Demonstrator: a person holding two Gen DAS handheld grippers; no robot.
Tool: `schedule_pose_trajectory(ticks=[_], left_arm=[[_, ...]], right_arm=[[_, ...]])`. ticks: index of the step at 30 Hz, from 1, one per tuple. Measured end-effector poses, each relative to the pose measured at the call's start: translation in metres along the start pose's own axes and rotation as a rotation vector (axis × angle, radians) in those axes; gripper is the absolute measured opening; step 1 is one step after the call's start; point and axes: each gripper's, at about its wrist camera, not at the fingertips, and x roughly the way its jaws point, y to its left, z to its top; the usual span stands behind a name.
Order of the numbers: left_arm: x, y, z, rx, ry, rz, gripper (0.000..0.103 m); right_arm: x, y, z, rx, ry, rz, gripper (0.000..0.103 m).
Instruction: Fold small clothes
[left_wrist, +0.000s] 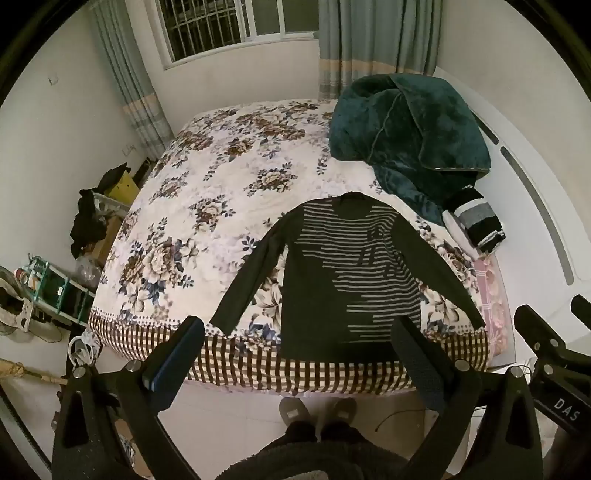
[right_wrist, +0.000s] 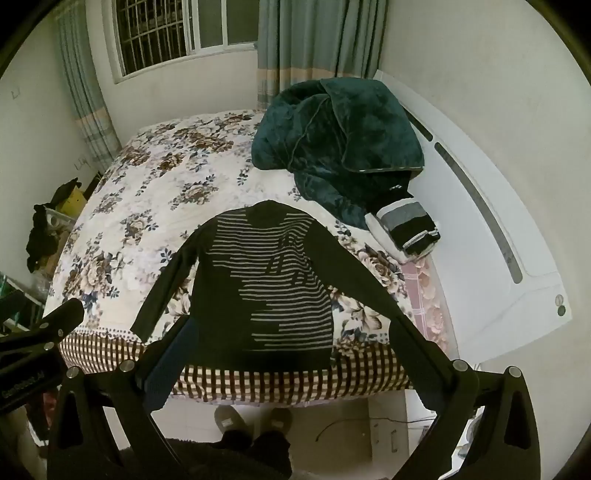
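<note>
A dark long-sleeved sweater (left_wrist: 343, 280) (right_wrist: 266, 288) with pale stripes lies flat on the flowered bed (left_wrist: 207, 192) (right_wrist: 147, 199), sleeves spread, hem at the near edge, collar away from me. My left gripper (left_wrist: 299, 328) hangs above the bed's near edge, wide open, with nothing between its fingers. My right gripper (right_wrist: 288, 332) hovers in the same way over the hem, open and empty. Each gripper's body shows at the side of the other's view. Neither touches the sweater.
A dark green plush blanket (left_wrist: 406, 136) (right_wrist: 340, 147) is heaped at the far right of the bed. A folded pile of striped clothes (left_wrist: 476, 221) (right_wrist: 410, 229) lies beside it. The person's slippered feet (left_wrist: 317, 410) stand at the bed's edge. Shelves and clutter (left_wrist: 55, 284) stand left.
</note>
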Motion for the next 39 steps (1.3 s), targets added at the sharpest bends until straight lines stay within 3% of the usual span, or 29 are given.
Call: schedule_pose_trajectory(ticks=[39], left_arm=[[-0.0036,-0.0071,0.0068,-0.008,-0.022,-0.011,0.103]], right_arm=[[-0.0068,-0.0026,-0.0067,-0.006,-0.004,-0.007,0.103]])
